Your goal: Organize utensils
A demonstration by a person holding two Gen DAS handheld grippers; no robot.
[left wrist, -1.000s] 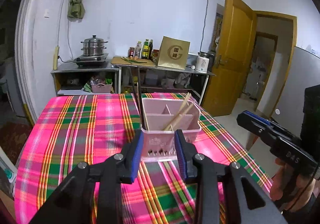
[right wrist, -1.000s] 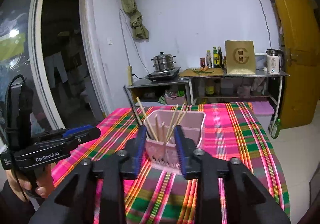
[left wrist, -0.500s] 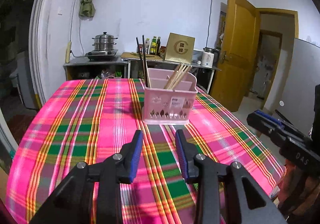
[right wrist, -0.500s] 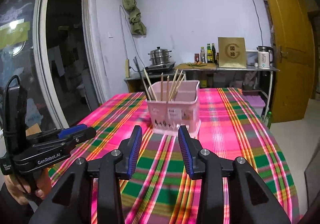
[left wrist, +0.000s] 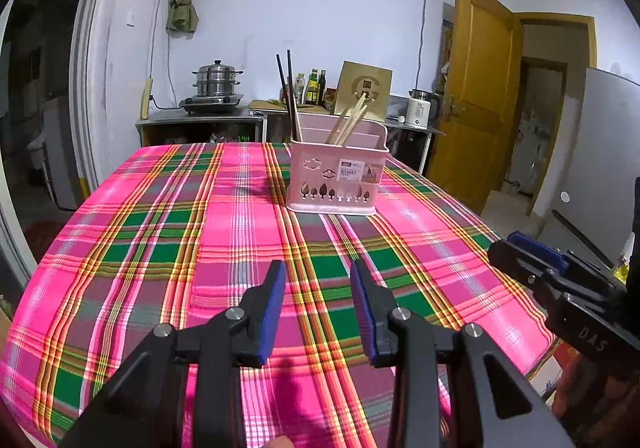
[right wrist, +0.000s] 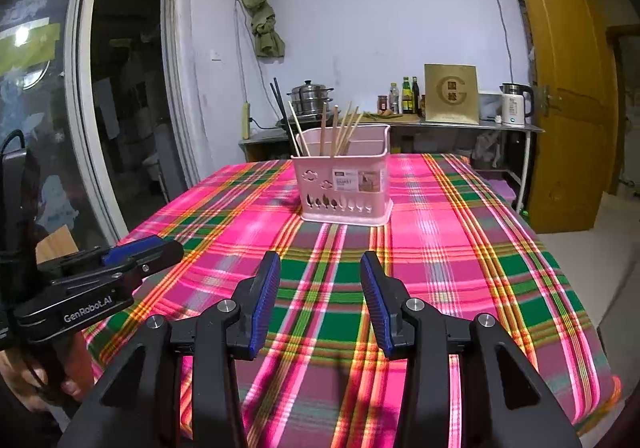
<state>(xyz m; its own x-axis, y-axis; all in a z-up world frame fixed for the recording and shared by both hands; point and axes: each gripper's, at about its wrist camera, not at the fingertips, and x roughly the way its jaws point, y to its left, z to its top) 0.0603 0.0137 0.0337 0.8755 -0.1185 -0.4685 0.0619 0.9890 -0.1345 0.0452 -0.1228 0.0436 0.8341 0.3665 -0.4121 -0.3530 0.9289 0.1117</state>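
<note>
Blue-padded, my left tongs (left wrist: 318, 306) gape empty over the cloth (left wrist: 160, 248); my right tongs (right wrist: 320, 298) have just been widening, empty too. Straight ahead, well apart, the basket (right wrist: 344, 184) holds upright chopsticks (right wrist: 340, 126), roughly equally far from both.

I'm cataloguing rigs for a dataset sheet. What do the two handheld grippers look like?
Both are black plastic: the left gripper and the right gripper have ribbed blue pads and silver pivot bolts. Side lettering reads GenRobot.AI on the left, DAS on the right.
</note>
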